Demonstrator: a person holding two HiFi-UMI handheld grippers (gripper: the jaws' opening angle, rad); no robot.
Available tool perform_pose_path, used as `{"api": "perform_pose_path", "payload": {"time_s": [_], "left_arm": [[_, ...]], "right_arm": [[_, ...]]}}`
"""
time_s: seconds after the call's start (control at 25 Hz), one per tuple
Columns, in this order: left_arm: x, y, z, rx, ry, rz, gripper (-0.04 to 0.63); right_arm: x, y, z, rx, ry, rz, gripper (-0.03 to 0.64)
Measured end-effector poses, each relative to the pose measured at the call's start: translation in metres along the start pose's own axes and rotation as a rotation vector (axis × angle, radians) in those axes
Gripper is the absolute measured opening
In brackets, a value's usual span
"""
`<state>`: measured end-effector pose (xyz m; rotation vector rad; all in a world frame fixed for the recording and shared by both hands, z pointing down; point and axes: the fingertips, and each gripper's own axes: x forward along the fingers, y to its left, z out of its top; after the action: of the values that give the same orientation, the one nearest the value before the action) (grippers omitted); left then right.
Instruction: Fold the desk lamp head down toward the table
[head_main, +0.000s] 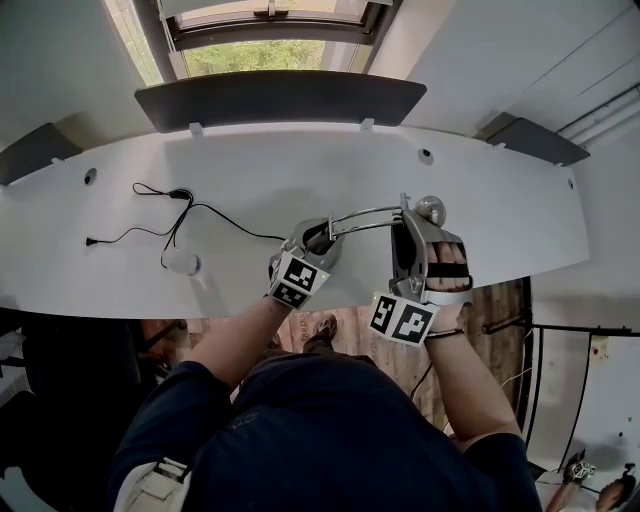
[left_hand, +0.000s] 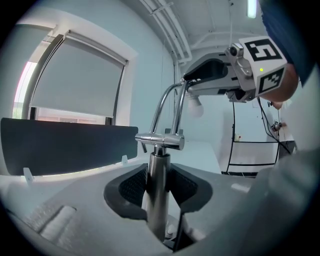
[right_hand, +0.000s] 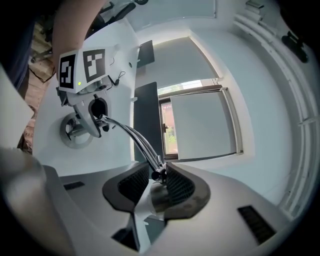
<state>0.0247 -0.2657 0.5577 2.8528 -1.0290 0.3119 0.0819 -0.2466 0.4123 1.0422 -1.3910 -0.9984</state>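
A chrome desk lamp stands near the front edge of the white desk (head_main: 500, 210). Its upright post (left_hand: 158, 180) sits between the pads of my left gripper (left_hand: 159, 189), which is shut on it just above the round base (right_hand: 75, 131). From the post's crossbar (left_hand: 161, 140) two thin curved arms (head_main: 365, 218) run across to the lamp head (left_hand: 210, 75), whose white bulb (left_hand: 195, 106) hangs below. My right gripper (right_hand: 156, 189) is shut on the lamp head's end (right_hand: 159, 196). In the head view the left gripper (head_main: 318, 238) and right gripper (head_main: 418, 222) sit side by side.
A black cable (head_main: 200, 212) with a plug trails over the desk's left half, and a small white round object (head_main: 182, 262) lies near it. A dark panel (head_main: 280, 98) stands along the desk's back edge under the window. The desk's front edge is right below both grippers.
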Motion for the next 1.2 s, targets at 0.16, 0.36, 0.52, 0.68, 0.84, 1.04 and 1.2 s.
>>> {"api": "perform_pose_path", "payload": {"time_s": [0.16,0.36,0.52,0.68,0.84,1.04,1.2], "left_arm": [[0.000,0.001,-0.003,0.007,-0.004,-0.011,0.120],[0.001,0.001,-0.002,-0.033,-0.042,-0.016,0.120],[-0.001,0.002,-0.003,-0.043,-0.051,-0.020,0.121],[0.001,0.000,-0.001,-0.050,-0.049,-0.020,0.121],[0.001,0.001,-0.001,-0.060,-0.042,-0.010,0.121],[0.001,0.000,-0.002,-0.062,-0.033,-0.006,0.121],[0.002,0.000,-0.002,-0.067,-0.029,0.001,0.121]], "right_arm": [[-0.001,-0.002,0.000,0.033,-0.015,0.003,0.109],[0.004,0.017,-0.026,0.199,0.037,0.129,0.109],[0.008,0.031,-0.037,0.288,0.050,0.162,0.106],[0.010,0.041,-0.047,0.369,0.053,0.181,0.103],[0.015,0.052,-0.052,0.439,0.051,0.206,0.103],[0.022,0.087,-0.065,0.518,0.059,0.283,0.098],[0.030,0.111,-0.067,0.579,0.055,0.329,0.098]]}}
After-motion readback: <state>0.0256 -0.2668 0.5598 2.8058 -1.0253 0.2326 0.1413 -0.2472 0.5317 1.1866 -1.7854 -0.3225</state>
